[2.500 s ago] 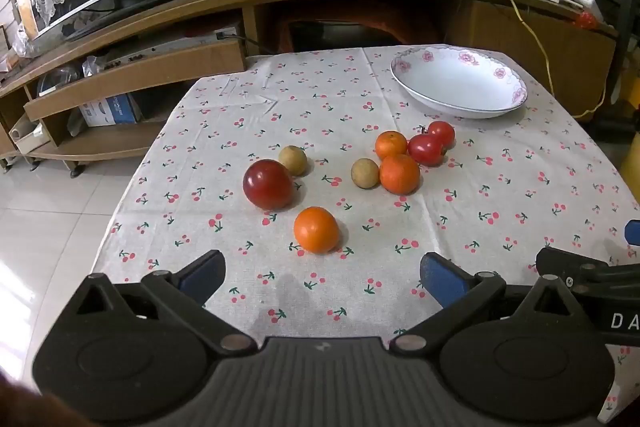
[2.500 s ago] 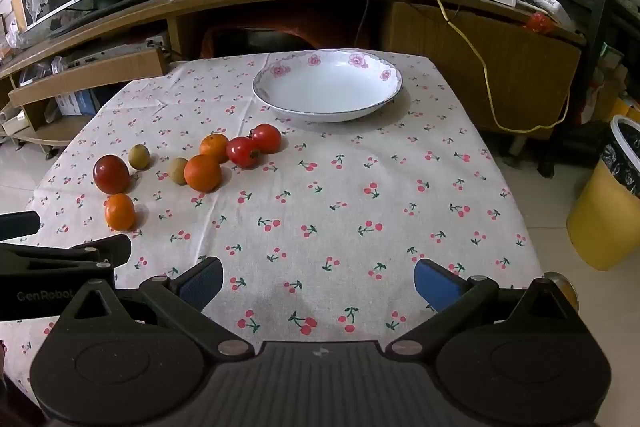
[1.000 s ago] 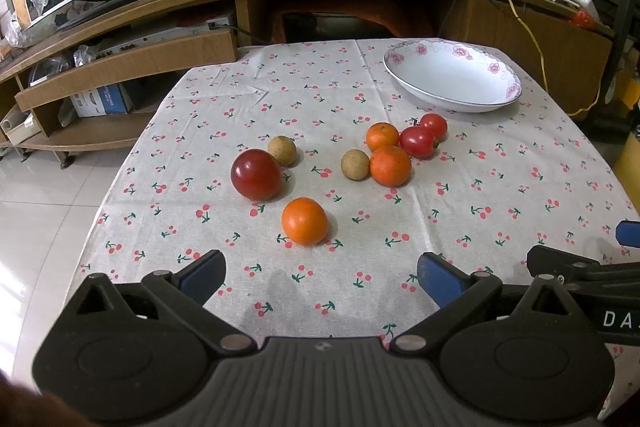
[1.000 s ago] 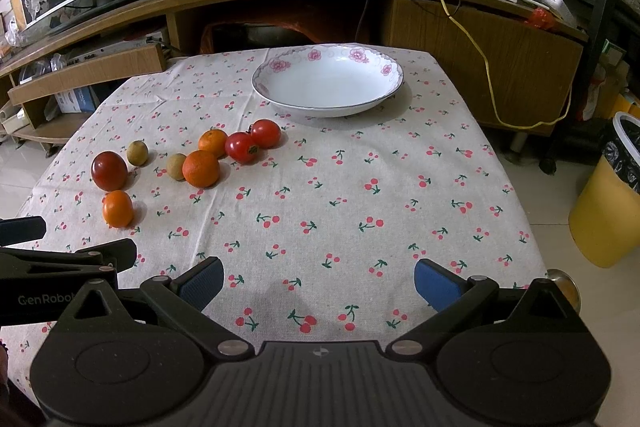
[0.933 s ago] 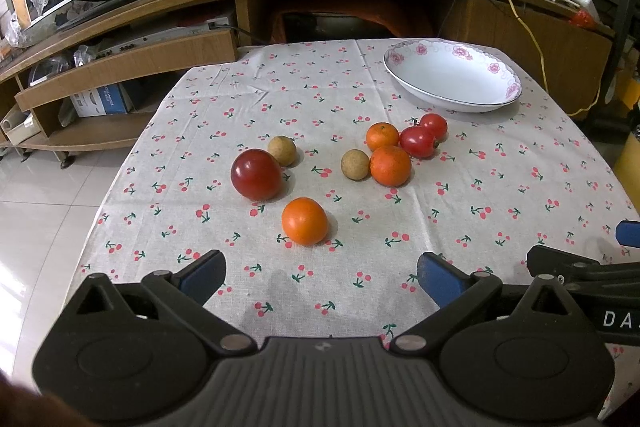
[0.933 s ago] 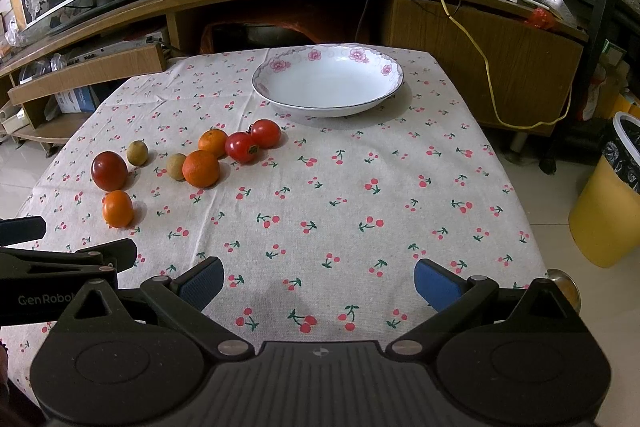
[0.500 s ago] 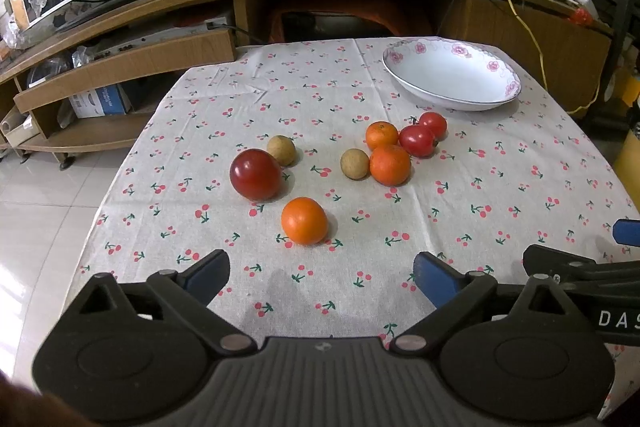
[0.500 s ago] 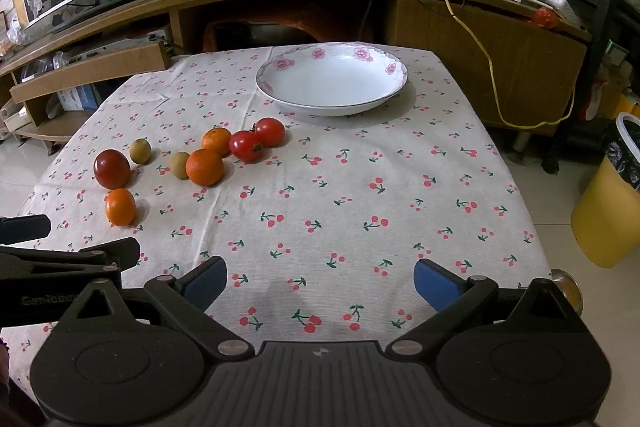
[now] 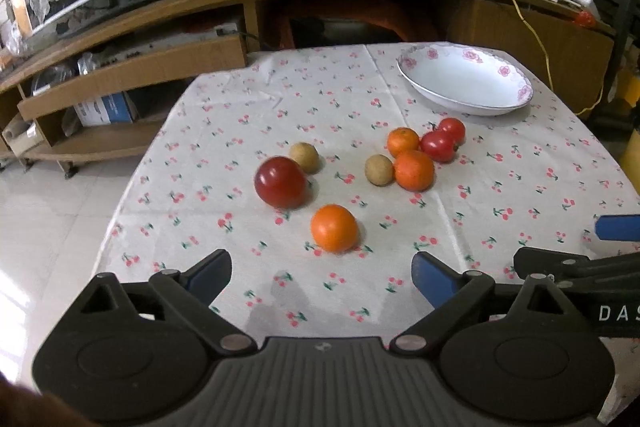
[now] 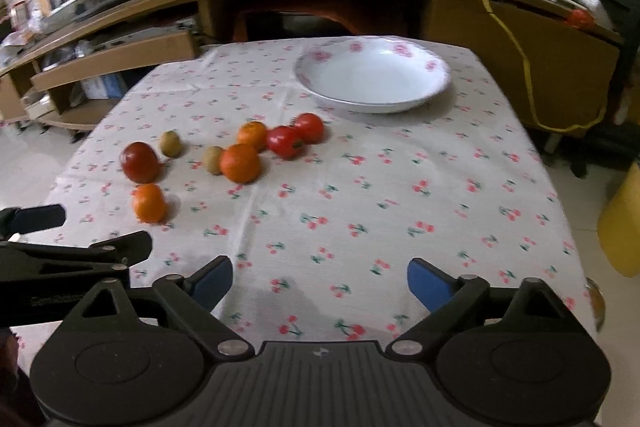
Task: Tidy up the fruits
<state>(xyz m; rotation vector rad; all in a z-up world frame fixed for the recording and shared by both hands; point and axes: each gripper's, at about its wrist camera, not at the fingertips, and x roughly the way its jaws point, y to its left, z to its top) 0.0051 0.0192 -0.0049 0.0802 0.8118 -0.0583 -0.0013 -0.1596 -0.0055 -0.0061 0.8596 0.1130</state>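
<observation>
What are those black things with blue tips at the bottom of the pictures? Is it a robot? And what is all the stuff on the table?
It is not a robot. A person holds a grabbing tool in each hand, and each tool has a small camera looking forward along its two fingers. One picture comes from the left claw, the other from the right claw. Both claws are open and hold nothing.

In front lies a table with a white cloth printed with cherries. On it are a big dark red round fruit, three oranges (the nearest orange sits alone), two small brownish round fruits, and two small red tomatoes. At the far side stands an empty white bowl with pink flowers on its rim. None of the fruit is in the bowl yet.
</observation>
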